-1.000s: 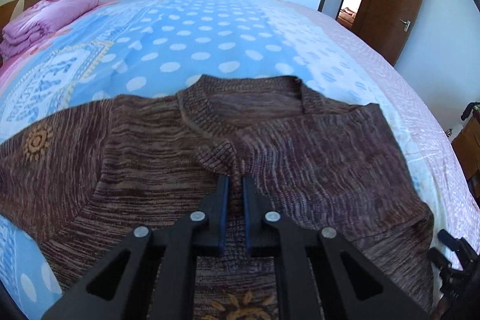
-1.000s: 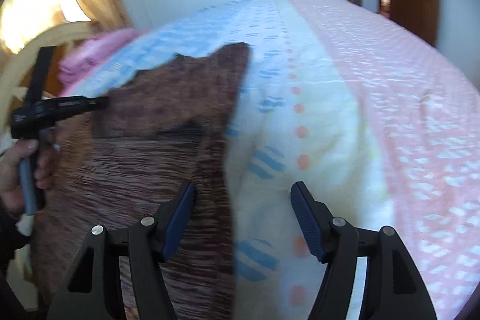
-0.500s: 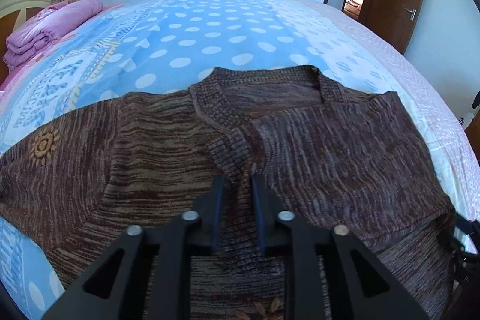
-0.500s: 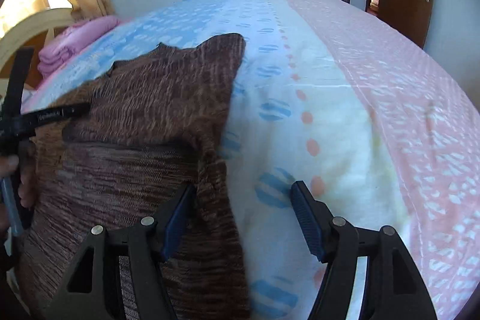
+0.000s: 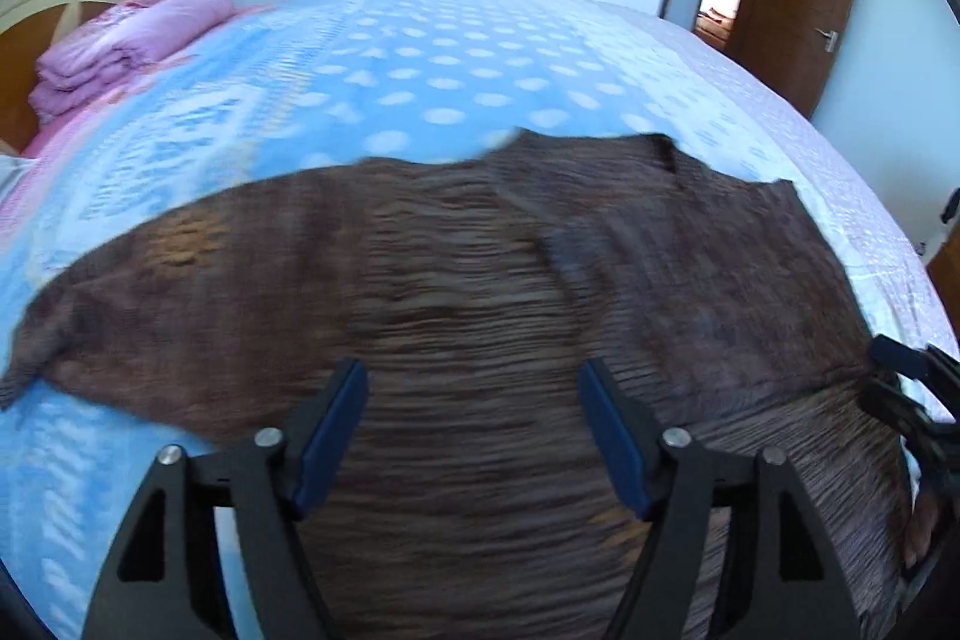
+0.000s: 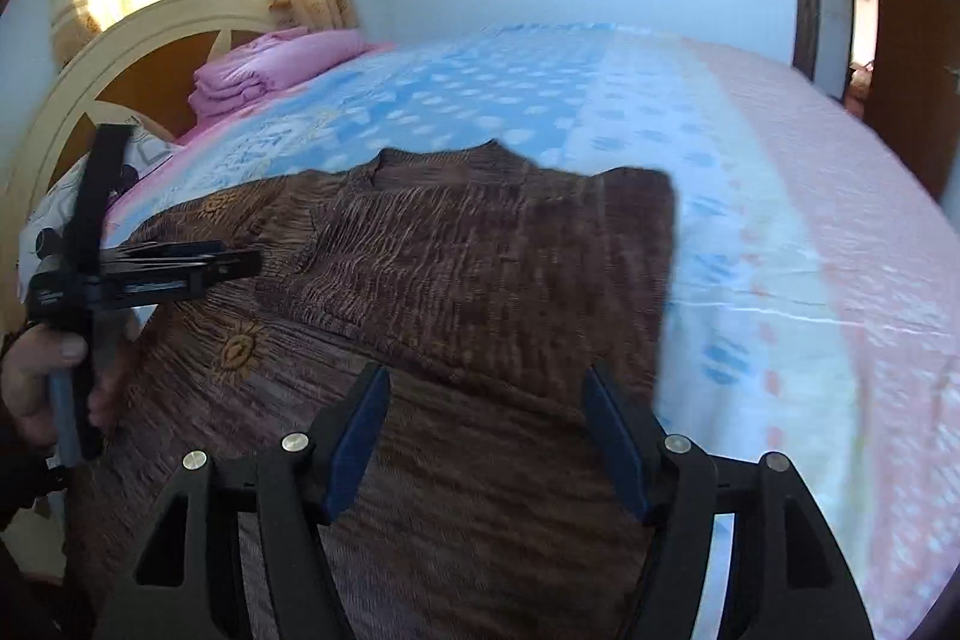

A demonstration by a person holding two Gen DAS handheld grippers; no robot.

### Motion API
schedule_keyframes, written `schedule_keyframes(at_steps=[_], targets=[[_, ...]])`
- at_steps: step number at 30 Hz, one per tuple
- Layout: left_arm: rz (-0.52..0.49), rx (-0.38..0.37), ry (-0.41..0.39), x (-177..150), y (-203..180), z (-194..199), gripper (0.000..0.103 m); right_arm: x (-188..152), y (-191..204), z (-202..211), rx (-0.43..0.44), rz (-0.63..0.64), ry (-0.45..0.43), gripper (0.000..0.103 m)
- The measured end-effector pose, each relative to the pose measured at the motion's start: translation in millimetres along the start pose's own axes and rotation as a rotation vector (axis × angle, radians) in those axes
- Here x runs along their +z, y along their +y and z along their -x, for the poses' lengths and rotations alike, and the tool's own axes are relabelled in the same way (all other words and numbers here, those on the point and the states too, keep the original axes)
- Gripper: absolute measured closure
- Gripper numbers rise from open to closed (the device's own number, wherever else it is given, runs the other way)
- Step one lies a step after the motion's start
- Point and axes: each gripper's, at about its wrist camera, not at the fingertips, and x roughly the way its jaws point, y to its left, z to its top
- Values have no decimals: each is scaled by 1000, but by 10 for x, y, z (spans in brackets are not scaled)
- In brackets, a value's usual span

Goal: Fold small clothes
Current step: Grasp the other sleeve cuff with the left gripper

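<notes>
Both grippers, left (image 5: 474,436) and right (image 6: 486,436), jaws spread wide, holding nothing. Sweater (image 6: 480,268) half folded; flap could slip back open.

- Brown knit sweater (image 6: 468,280) lies flat on the bed (image 6: 810,232); its right side is folded over onto the body, collar at the far end.
- Right gripper (image 6: 486,415) hangs over the near part of the sweater, jaws spread wide, nothing between them.
- Left gripper (image 6: 240,263) is at the left, seen side-on over the sweater's left part; its jaw gap cannot be judged here. A hand (image 6: 36,376) grips its handle.
- Folded pink bedding (image 6: 276,67) sits far left by the headboard (image 6: 138,58).
</notes>
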Motion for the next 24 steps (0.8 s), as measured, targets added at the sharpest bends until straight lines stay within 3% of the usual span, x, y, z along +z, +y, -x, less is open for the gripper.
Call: schedule_keyframes(at_steps=[3,7,8,11,15,18,21,24], targets=[[7,81,-8,-36,380,101,25,-46,-222,-208,-56,-62,68,38],[44,251,-22,-77,1137,174,22,25,6,-67,-226,17,90,37],[69,278,-15,-79,1308,171,22,53,72,-48,-224,39,82,37],[197,344,-12,-107,1892,223,22,177,377,-51,-97,88,51,37],[307,393,-23,-191,2392,325,22,343,724,-240,-38,133,6,37],[324,409,-16,-218,2559,307,22,362,830,-417,-31,125,-20,37],[299,417,-6,-239,2583,234,22,321,933,-628,-19,107,50,37],[293,402,-8,-222,2613,201,22,283,1000,-625,-44,151,44,32]])
